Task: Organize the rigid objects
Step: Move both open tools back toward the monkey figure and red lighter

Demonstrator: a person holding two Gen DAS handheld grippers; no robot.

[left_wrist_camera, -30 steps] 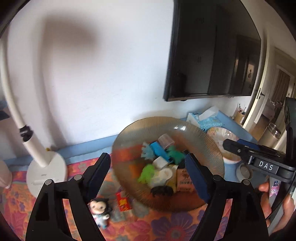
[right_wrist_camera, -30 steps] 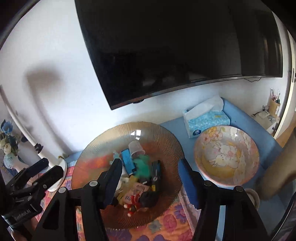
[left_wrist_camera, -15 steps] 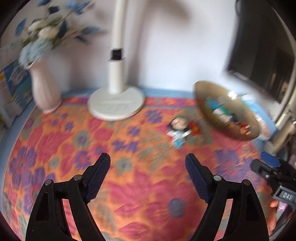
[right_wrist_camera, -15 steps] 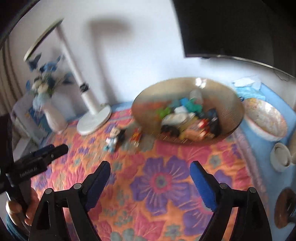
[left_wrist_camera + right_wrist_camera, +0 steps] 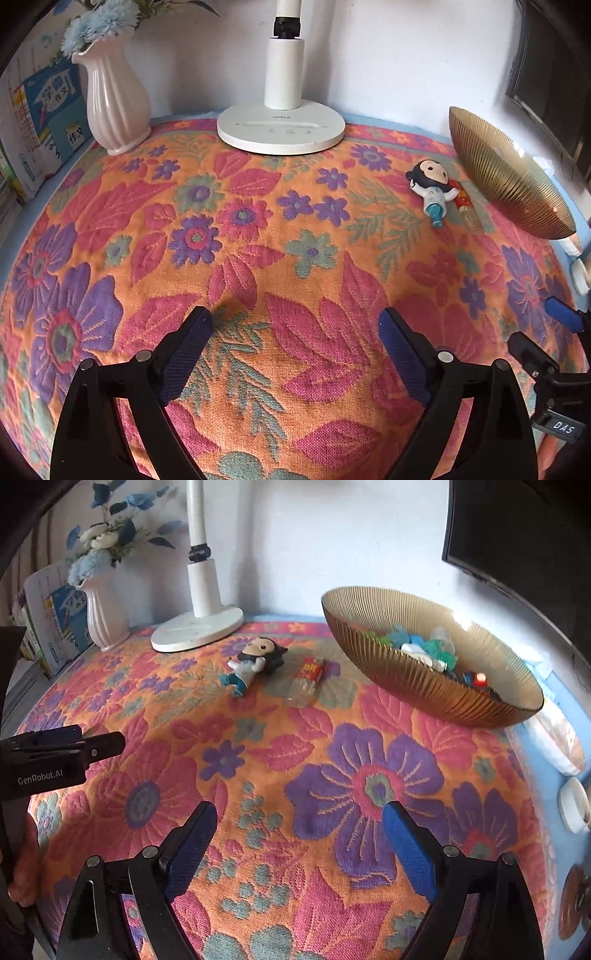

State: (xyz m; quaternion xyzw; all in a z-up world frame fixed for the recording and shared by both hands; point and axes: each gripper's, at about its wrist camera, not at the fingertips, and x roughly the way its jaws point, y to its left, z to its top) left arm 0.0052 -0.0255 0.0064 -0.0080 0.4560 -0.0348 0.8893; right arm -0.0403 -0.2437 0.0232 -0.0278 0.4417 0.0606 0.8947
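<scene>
I judge I am between pieces, lining up on the loose things lying on the flowered cloth (image 5: 258, 760) over the tabletop. The doll figure (image 5: 255, 661) lies on its side near the lamp base (image 5: 195, 627), a small red-labelled packet (image 5: 308, 677) just beside it, and the ribbed gold bowl (image 5: 417, 679) beyond already holds a heap of small toys. My left gripper (image 5: 295, 332) and right gripper (image 5: 297, 825) hang over bare cloth, well short of the doll. Both sets of jaws have just been opening and stand wide, with nothing between them. Next I would reach forward and straddle the doll's body.
</scene>
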